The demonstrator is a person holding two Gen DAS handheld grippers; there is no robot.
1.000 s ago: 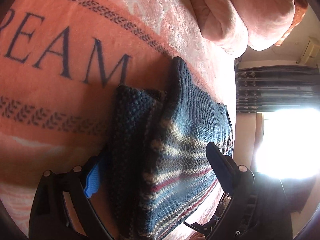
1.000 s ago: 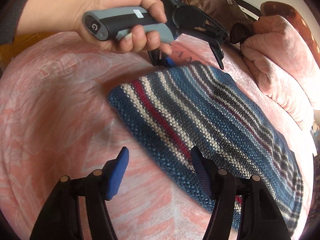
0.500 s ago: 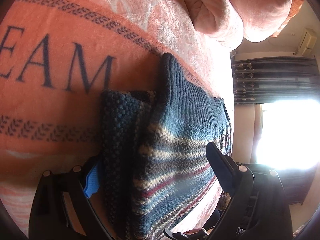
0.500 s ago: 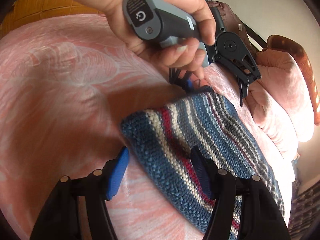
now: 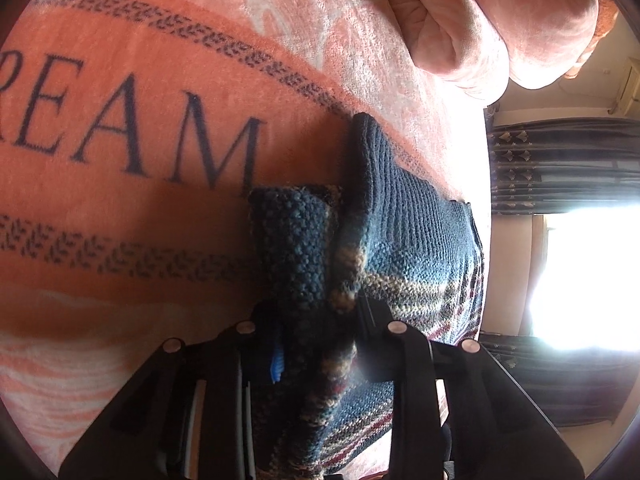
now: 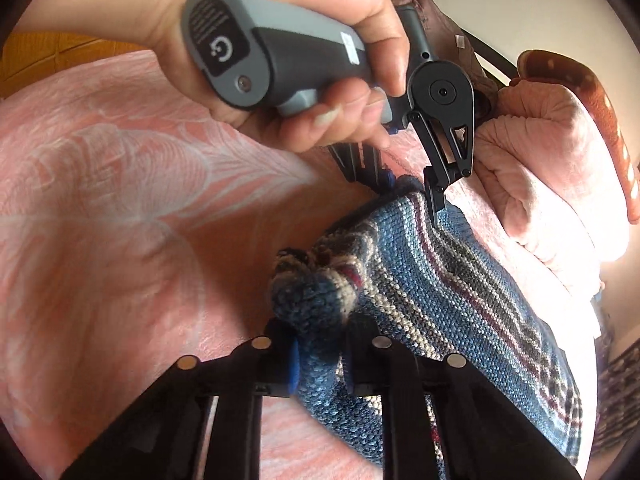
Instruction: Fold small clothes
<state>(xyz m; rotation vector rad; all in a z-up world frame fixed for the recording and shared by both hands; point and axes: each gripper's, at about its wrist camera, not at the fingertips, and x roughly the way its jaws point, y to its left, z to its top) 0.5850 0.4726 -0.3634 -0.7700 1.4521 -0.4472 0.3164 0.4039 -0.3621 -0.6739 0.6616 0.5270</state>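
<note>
**Striped knit, pinched at two corners on a pink bed**

While both tools grip the same end of the garment, the entry reads as follows.

Item: one small striped knit sweater (image 6: 460, 300), blue with cream, grey and dark red bands, lying on a pink blanket (image 5: 120, 80) printed with dark lettering. Most of it rests flat on the bed; the near end is bunched up off the surface.

Left gripper (image 5: 316, 344): jaws closed together on a thick wad of the knit, blue pad just visible against the wool. In the right wrist view the same tool is seen from outside, held in the person's hand (image 6: 304, 40), its tips at the far corner of the hem.

Right gripper (image 6: 320, 356): jaws clamped on the near corner, which puffs out above them in a rounded lump.

Surroundings: a pink quilted pillow (image 5: 500, 20) beyond the garment; dark curtains (image 5: 560, 168) beside a bright window.

Risks (judged, not observed): the grips take in bulky, uneven folds, so one layer may slip free when lifted, leaving a crooked fold. Loose knit may also snag on a pad or stretch if the two corners are pulled apart unevenly. The plush blanket could drag on the underside and rumple the flat part.
</note>
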